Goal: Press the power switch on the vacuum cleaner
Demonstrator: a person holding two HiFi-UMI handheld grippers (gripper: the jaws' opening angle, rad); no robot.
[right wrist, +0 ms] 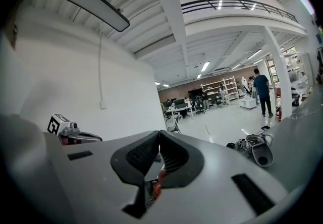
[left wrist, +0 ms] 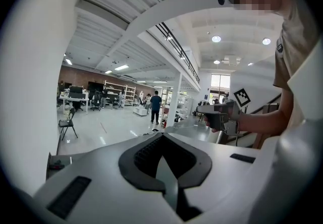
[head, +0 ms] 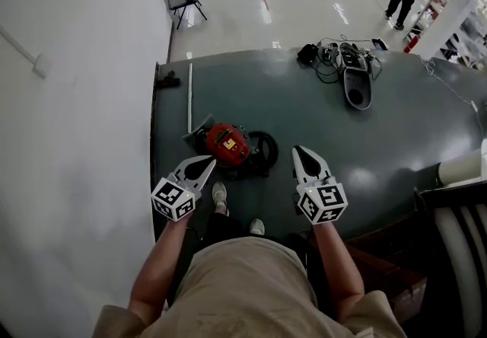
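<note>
The left gripper (head: 205, 165), closed and empty, has its tip just beside the red vacuum cleaner (head: 227, 144), which lies slightly ahead to its right. The right gripper (head: 299, 152), also closed and empty, is farther off; the left seems better placed to press.

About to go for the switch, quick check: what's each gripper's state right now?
Left gripper: shut, holding nothing.
Right gripper: shut, holding nothing.
</note>
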